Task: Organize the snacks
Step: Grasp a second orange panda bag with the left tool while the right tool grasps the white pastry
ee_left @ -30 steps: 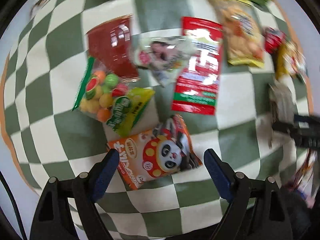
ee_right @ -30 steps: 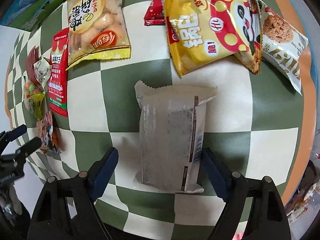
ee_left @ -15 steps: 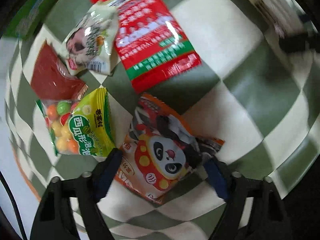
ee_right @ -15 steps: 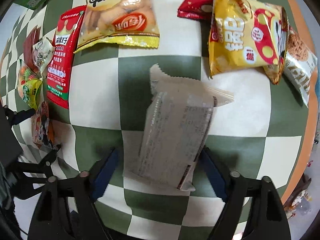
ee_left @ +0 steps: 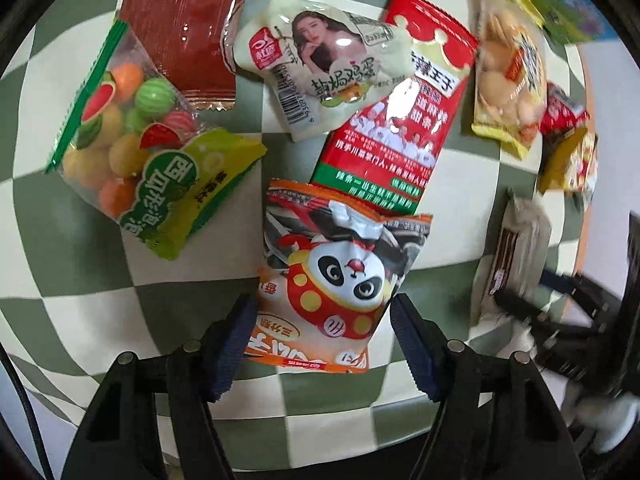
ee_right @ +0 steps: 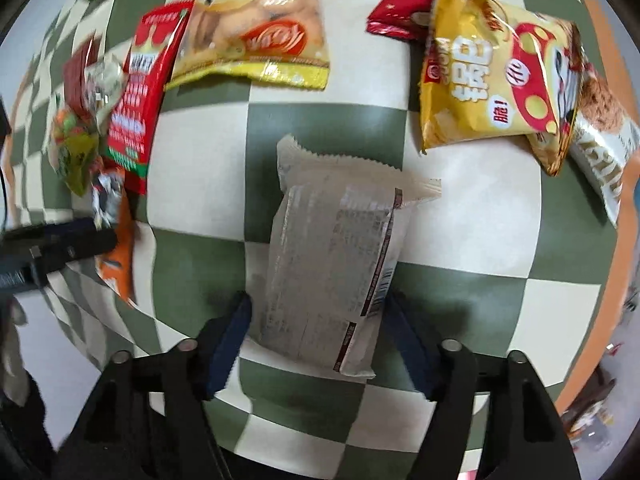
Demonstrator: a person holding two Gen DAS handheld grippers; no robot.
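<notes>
Orange panda snack bag (ee_left: pixel 332 284) is being pinched at its sides by the left gripper (ee_left: pixel 322 342), whose half-open jaws have just been closing onto it. Just beyond it a red packet (ee_left: pixel 394 120) is lying, with a fruit candy bag (ee_left: pixel 132 152) off to the left. Pale wrapped snack (ee_right: pixel 332 264) is being squeezed between the half-open jaws of the right gripper (ee_right: pixel 316 336). Farther out, to the right, a yellow chip bag (ee_right: pixel 492 92) is being left on the checkered cloth (ee_right: pixel 200 176).
</notes>
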